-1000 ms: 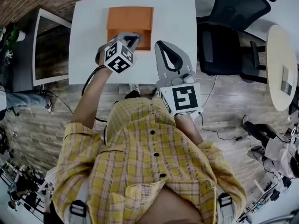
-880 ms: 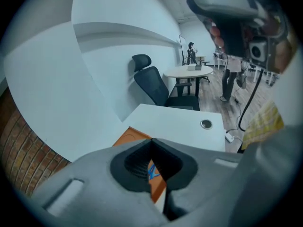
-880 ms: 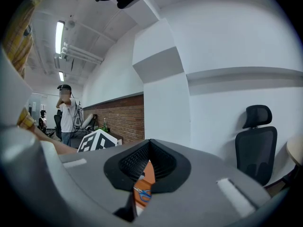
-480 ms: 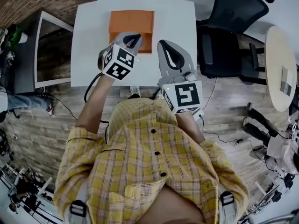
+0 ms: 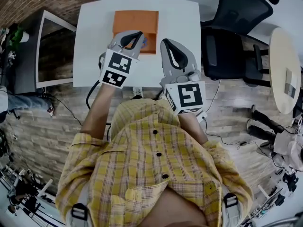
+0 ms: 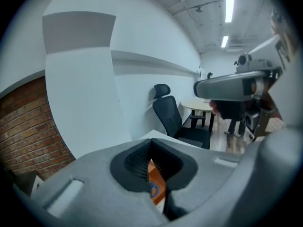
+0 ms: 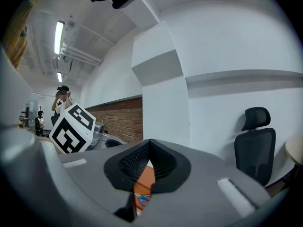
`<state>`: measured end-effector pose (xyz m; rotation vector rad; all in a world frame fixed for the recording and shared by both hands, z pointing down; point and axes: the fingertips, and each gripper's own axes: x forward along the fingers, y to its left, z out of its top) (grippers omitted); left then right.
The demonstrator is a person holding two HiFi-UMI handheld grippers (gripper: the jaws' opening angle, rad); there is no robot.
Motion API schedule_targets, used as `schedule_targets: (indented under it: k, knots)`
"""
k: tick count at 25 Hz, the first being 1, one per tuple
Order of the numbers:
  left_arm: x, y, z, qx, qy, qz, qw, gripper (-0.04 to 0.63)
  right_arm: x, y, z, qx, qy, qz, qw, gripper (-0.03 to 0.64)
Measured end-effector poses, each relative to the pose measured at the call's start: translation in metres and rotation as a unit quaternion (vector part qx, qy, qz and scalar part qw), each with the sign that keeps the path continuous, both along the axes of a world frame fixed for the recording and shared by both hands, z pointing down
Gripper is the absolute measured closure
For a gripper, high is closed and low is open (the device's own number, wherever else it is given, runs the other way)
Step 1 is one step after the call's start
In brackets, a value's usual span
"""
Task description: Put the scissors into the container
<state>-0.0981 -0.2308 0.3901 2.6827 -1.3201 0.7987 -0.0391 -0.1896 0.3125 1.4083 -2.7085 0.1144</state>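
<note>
Blue-handled scissors (image 7: 142,200) lie inside the orange container (image 5: 135,20) on the white bench (image 5: 90,56). The left gripper (image 5: 132,33) and right gripper (image 5: 166,42) hover at its near edge, jaws clenched and empty.

A white table (image 5: 90,41) with a square, plain top stands on a wooden plank floor (image 5: 227,108). One thing rests directly on it: an orange container (image 5: 135,20), rectangular and open at the top, set near the far edge and about midway across. Inside the container lie scissors (image 7: 141,198) with blue handle loops. The table's left, right and near parts lie bare
</note>
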Motion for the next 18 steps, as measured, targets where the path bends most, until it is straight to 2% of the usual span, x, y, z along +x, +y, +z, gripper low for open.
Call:
schedule_targets:
  k: [7, 11, 18]
  knots:
    - [-0.006, 0.006, -0.029, 0.025, 0.05, -0.016, 0.9983, 0.591, 0.001, -0.001, -0.007, 0.014, -0.008, 0.015, 1.0, 0.611]
    - [-0.005, 0.012, -0.044, 0.044, 0.067, -0.024, 0.9965, 0.591, 0.0, 0.0, -0.012, 0.024, -0.01, 0.02, 0.999, 0.611]
    - [-0.013, 0.02, -0.063, 0.086, 0.105, -0.063, 0.9887, 0.591, -0.005, -0.001, -0.013, 0.024, -0.014, 0.018, 0.999, 0.611]
